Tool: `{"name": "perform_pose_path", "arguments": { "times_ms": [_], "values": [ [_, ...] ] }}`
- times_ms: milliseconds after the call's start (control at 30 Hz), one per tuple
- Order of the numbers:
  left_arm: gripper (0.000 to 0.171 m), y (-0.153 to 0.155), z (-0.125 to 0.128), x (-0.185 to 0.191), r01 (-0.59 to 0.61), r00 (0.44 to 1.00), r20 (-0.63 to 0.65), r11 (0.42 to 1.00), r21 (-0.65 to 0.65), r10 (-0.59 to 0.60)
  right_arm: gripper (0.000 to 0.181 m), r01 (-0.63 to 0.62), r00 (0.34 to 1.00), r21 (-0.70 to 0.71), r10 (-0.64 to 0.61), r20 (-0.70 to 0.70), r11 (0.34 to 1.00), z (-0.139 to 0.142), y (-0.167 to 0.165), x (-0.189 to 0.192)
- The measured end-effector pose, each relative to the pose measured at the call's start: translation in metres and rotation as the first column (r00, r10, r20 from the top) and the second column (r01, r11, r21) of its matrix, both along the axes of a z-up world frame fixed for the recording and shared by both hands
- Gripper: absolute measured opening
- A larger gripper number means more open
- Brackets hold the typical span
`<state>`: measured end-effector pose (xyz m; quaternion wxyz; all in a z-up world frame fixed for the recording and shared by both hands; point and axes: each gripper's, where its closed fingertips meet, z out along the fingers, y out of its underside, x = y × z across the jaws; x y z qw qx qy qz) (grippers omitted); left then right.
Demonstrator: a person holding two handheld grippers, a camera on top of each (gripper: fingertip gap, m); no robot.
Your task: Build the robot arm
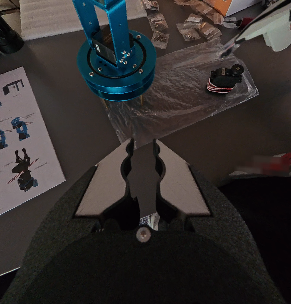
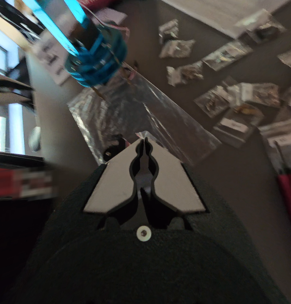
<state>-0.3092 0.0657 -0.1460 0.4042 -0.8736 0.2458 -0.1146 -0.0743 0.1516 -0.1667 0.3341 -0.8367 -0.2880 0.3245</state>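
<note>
My left gripper (image 1: 143, 141) is open and empty, above the dark table just short of a clear plastic bag (image 1: 174, 102). A black servo (image 1: 223, 81) with a red, white and black cable wound round it lies on the bag. A blue metal robot-arm base (image 1: 115, 69) on brass standoffs stands at the bag's far left corner. My right gripper (image 2: 144, 139) is shut and seems to pinch the bag's edge (image 2: 166, 115). It shows in the left wrist view (image 1: 224, 55) at the bag's far edge. The right wrist view is blurred; the servo (image 2: 115, 148) sits just left of the tips.
A printed instruction sheet (image 1: 18, 139) lies at the left. Several small bags of screws (image 1: 159, 29) lie behind the plastic bag, with a white foam sheet (image 1: 59, 18) and an orange-and-white box (image 1: 223, 6) beyond. A red-handled tool (image 2: 287, 189) lies at the right. Left tips to right tips: about 25 cm. About 5 cm separates my right fingertips from the servo (image 2: 115, 148). It is also in sight in the left wrist view (image 1: 227, 71).
</note>
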Motion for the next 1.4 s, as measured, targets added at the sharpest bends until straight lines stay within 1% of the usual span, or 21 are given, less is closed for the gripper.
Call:
{"name": "perform_pose_path", "arguments": {
  "times_ms": [67, 133, 200, 267, 300, 333, 400, 467, 600, 667, 733, 833, 900, 933, 1000, 1100, 1200, 1267, 1300, 1367, 1400],
  "values": [
    [0.023, 0.001, 0.000, 0.007, -0.002, 1.000, 0.015, 1.000, -0.008, 0.002, 0.001, -0.061, 0.989, -0.016, 0.059, -0.136, 0.998, 0.020, -0.003, -0.025],
    [0.023, 0.003, 0.001, 0.013, -0.008, 0.999, 0.034, 1.000, -0.013, 0.008, 0.001, -0.122, 0.957, -0.056, 0.103, -0.272, 0.991, 0.036, -0.004, -0.049],
    [0.023, 0.004, 0.002, 0.018, -0.020, 0.999, 0.042, 1.000, -0.016, 0.021, 0.001, -0.178, 0.939, -0.118, 0.133, -0.317, 0.977, 0.034, -0.003, -0.068],
    [0.023, 0.004, 0.001, 0.022, -0.034, 0.999, 0.041, 0.999, -0.019, 0.035, 0.002, -0.233, 0.942, -0.175, 0.178, -0.285, 0.957, 0.020, -0.003, -0.081],
    [0.023, 0.002, 0.000, 0.023, -0.042, 0.998, 0.040, 0.999, -0.023, 0.043, 0.006, -0.262, 0.945, -0.199, 0.210, -0.250, 0.944, 0.013, -0.004, -0.084],
    [0.023, 0.001, -0.001, 0.024, -0.050, 0.998, 0.039, 0.998, -0.029, 0.051, 0.014, -0.257, 0.954, -0.205, 0.215, -0.206, 0.944, 0.006, -0.001, -0.082],
    [0.023, -0.004, -0.004, 0.025, -0.069, 0.997, 0.032, 0.997, -0.040, 0.070, 0.018, -0.225, 0.968, -0.189, 0.197, -0.158, 0.956, 0.003, 0.008, -0.069],
    [0.023, -0.009, -0.007, 0.022, -0.100, 0.995, 0.024, 0.994, -0.047, 0.101, 0.020, -0.165, 0.982, -0.156, 0.147, -0.120, 0.974, 0.004, 0.022, -0.045],
    [0.023, -0.023, -0.012, 0.015, -0.170, 0.984, 0.041, 0.983, -0.069, 0.173, 0.022, -0.062, 0.995, -0.097, 0.053, -0.086, 0.993, 0.014, 0.046, -0.001],
    [0.023, -0.027, -0.013, 0.011, -0.193, 0.979, 0.054, 0.978, -0.073, 0.197, 0.024, -0.044, 0.997, -0.089, 0.038, -0.066, 0.995, 0.016, 0.051, 0.011],
    [0.023, -0.028, -0.015, 0.008, -0.204, 0.975, 0.072, 0.976, -0.080, 0.210, 0.024, -0.054, 0.998, -0.088, 0.052, -0.030, 0.995, 0.014, 0.050, 0.013],
    [0.023, -0.024, -0.019, 0.006, -0.192, 0.974, 0.106, 0.977, -0.094, 0.202, 0.025, -0.087, 0.996, -0.063, 0.087, 0.003, 0.994, 0.014, 0.043, -0.007],
    [0.023, -0.018, -0.020, 0.004, -0.170, 0.977, 0.112, 0.981, -0.088, 0.180, 0.029, -0.145, 0.989, -0.061, 0.147, 0.031, 0.988, 0.011, 0.035, -0.035],
    [0.023, -0.014, -0.019, 0.003, -0.156, 0.980, 0.112, 0.985, -0.079, 0.164, 0.029, -0.180, 0.981, -0.050, 0.184, 0.070, 0.982, 0.007, 0.033, -0.050],
    [0.023, -0.007, -0.017, 0.000, -0.123, 0.984, 0.118, 0.990, -0.064, 0.130, 0.030, -0.257, 0.956, -0.008, 0.256, 0.140, 0.966, -0.005, 0.040, -0.076],
    [0.023, -0.002, -0.013, -0.005, -0.059, 0.989, 0.130, 0.997, -0.046, 0.064, 0.031, -0.330, 0.919, -0.084, 0.341, 0.201, 0.940, -0.030, 0.052, -0.096],
    [0.023, -0.001, -0.012, -0.018, 0.000, 0.995, 0.097, 1.000, -0.026, 0.002, 0.031, -0.340, 0.903, -0.123, 0.360, 0.236, 0.933, -0.049, 0.061, -0.104],
    [0.023, -0.003, -0.010, -0.024, 0.047, 0.995, 0.094, 0.999, -0.018, -0.045, 0.021, -0.357, 0.900, -0.115, 0.374, 0.223, 0.927, -0.050, 0.063, -0.110],
    [0.023, -0.003, -0.010, -0.025, 0.069, 0.993, 0.100, 0.998, -0.016, -0.067, 0.010, -0.372, 0.898, -0.133, 0.392, 0.201, 0.919, -0.048, 0.060, -0.113],
    [0.023, -0.001, -0.009, -0.028, 0.099, 0.989, 0.112, 0.995, -0.013, -0.097, 0.002, -0.388, 0.895, -0.165, 0.413, 0.169, 0.907, -0.044, 0.052, -0.112],
    [0.023, 0.001, -0.006, -0.027, 0.115, 0.985, 0.130, 0.993, -0.006, -0.113, 0.002, -0.384, 0.898, -0.162, 0.409, 0.162, 0.909, -0.040, 0.049, -0.110]
  ]
}}
